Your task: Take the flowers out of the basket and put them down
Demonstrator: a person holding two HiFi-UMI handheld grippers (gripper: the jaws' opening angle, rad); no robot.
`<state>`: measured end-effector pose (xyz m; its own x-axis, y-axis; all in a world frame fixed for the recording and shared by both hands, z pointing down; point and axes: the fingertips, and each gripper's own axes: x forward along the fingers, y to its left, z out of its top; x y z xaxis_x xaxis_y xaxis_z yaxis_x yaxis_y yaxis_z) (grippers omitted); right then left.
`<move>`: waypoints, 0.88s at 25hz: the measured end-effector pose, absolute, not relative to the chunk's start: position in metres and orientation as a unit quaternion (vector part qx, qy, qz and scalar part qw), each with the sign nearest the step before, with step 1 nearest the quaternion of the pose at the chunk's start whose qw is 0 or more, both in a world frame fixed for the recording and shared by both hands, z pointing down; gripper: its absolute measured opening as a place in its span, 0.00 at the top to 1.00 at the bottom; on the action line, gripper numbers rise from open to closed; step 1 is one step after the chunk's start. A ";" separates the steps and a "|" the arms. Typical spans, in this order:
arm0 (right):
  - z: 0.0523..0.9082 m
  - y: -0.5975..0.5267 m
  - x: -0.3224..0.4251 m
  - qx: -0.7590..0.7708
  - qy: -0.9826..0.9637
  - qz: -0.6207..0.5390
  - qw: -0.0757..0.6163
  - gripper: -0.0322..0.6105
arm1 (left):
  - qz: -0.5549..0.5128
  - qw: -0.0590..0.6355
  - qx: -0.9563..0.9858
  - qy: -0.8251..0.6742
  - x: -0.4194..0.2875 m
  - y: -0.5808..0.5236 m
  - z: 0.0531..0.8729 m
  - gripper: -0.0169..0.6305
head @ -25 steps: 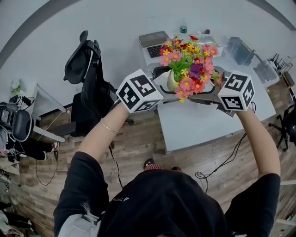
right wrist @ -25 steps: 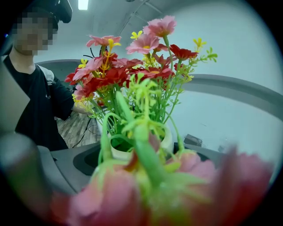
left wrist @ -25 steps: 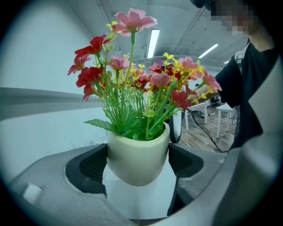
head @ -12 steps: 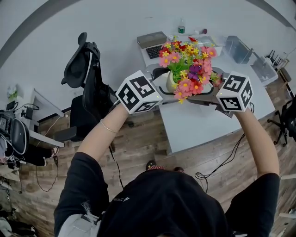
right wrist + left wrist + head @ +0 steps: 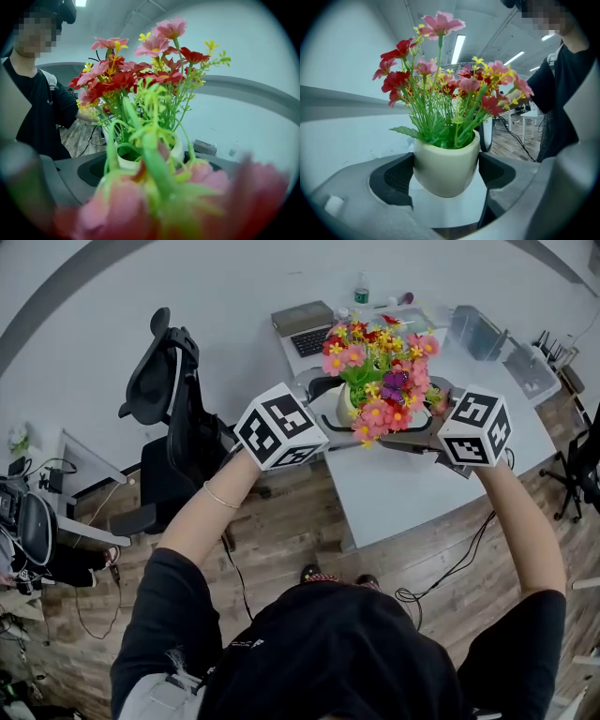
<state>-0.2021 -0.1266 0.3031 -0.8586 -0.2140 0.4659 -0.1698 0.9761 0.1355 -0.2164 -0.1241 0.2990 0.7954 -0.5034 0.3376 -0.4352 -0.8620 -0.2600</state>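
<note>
A bunch of pink, red and yellow artificial flowers stands in a cream pot. The pot is held up in the air over the near edge of the white table. My left gripper comes in from the left and is shut on the pot, with a dark pad pressed against each side. From the right, my right gripper has its jaws either side of the same pot, and blurred blossoms hide much of them. No basket is in view.
A laptop, a bottle and clear boxes sit at the table's far side. A black office chair stands to the left. Cables trail on the wood floor beside the table.
Both grippers keep hold of the pot at about the same height. The right gripper has drifted slightly left, and the head view has shifted a little.
</note>
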 end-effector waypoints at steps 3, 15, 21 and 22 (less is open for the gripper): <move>0.305 -0.128 -0.204 0.108 -0.961 -0.044 0.250 0.25 | -0.205 0.088 -0.944 0.241 -0.218 -0.125 0.301 0.31; 0.316 -0.131 -0.212 0.134 -0.958 -0.029 0.254 0.25 | -0.199 0.086 -0.953 0.213 -0.227 -0.130 0.312 0.31; 0.320 -0.131 -0.218 0.143 -0.956 -0.026 0.255 0.25 | -0.200 0.088 -0.955 0.203 -0.232 -0.130 0.316 0.31; 0.321 -0.131 -0.219 0.144 -0.956 -0.026 0.255 0.25 | -0.200 0.087 -0.955 0.201 -0.233 -0.130 0.317 0.31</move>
